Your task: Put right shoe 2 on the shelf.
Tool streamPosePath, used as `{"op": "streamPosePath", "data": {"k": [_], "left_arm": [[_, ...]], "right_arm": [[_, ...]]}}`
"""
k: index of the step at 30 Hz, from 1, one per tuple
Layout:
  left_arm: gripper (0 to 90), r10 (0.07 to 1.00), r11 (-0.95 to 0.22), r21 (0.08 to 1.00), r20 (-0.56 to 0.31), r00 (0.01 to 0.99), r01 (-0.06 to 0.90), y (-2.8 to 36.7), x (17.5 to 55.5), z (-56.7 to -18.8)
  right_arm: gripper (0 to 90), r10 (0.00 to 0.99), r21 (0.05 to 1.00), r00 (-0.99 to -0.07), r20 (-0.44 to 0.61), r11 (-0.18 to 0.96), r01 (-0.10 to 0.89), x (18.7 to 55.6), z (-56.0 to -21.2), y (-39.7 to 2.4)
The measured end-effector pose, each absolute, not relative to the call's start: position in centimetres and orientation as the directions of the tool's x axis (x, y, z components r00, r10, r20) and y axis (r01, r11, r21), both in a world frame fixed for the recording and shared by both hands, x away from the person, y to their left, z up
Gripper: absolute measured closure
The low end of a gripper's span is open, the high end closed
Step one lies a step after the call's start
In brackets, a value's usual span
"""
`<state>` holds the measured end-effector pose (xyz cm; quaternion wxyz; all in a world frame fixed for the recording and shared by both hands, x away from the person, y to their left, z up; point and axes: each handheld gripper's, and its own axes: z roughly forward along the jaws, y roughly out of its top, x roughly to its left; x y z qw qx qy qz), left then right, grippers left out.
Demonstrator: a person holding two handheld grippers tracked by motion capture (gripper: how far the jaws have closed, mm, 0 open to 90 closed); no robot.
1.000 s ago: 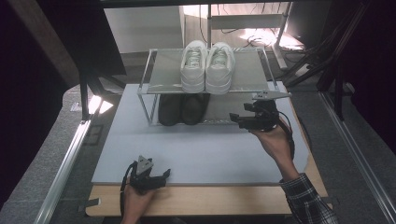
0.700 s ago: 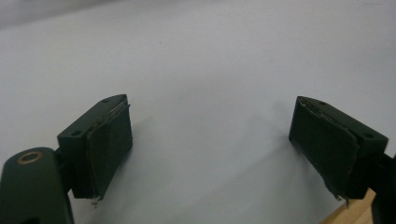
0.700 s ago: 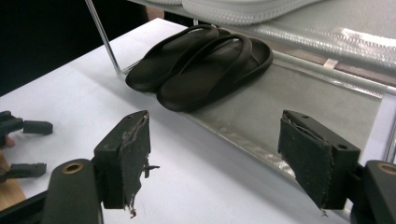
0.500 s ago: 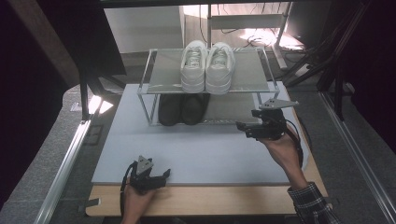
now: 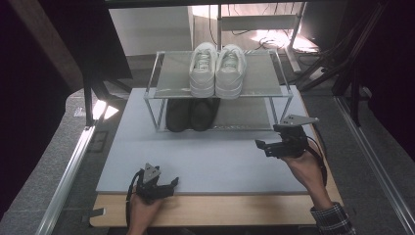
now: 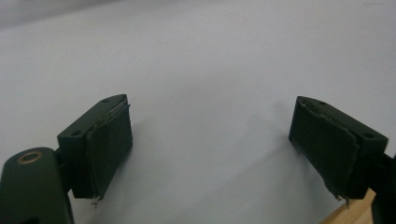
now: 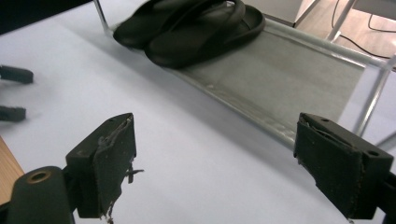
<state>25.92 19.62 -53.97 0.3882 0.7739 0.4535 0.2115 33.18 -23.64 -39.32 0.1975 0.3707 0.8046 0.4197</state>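
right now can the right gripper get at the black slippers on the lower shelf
Probably yes: the right gripper is open, and the black slippers lie at the lower shelf's open front, with bare mat between.

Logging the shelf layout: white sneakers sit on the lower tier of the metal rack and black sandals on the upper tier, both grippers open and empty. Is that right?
Tiers are swapped. The high view shows the white sneakers on the upper tier of the metal rack and the black sandals on the lower. Left gripper and right gripper are open, empty.

Each tool is black, left tool (image 5: pixel 157 186) and right tool (image 5: pixel 274 147) alike, topped by a grey three-cornered plate; worn dark pads (image 7: pixel 114 158) fray at their edges; a checked sleeve (image 5: pixel 333 221) covers the right wrist.
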Motion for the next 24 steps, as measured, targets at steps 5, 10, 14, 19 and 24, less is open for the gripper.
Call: {"op": "streamPosePath", "data": {"k": [5, 10, 14, 19, 24], "left_arm": [[13.0, 0.866, -0.287, 0.793, -0.024, 0.499, 0.538, 19.6, 25.9, -54.0], [13.0, 0.867, -0.284, 0.794, -0.026, 0.497, 0.537, 19.6, 25.9, -54.0], [13.1, 0.866, -0.288, 0.792, -0.024, 0.499, 0.538, 19.6, 25.9, -54.0], [13.0, 0.868, -0.281, 0.794, -0.029, 0.495, 0.54, 19.6, 25.9, -54.0], [13.0, 0.868, -0.282, 0.794, -0.028, 0.495, 0.539, 19.6, 25.9, -54.0]], "right_arm": [[7.2, 0.768, 0.817, -0.64, -0.024, 0.383, 0.43, 32.5, -40.1, -24.4], [3.7, 0.772, 0.813, -0.634, -0.051, 0.401, 0.423, 31.8, -40.9, -25.0], [2.9, 0.774, 0.811, -0.632, -0.05, 0.4, 0.426, 31.4, -41.6, -25.4], [2.0, 0.772, 0.809, -0.635, -0.039, 0.397, 0.433, 30.9, -42.6, -25.8], [1.8, 0.77, 0.805, -0.638, -0.019, 0.39, 0.447, 30.4, -43.8, -26.2]]}}
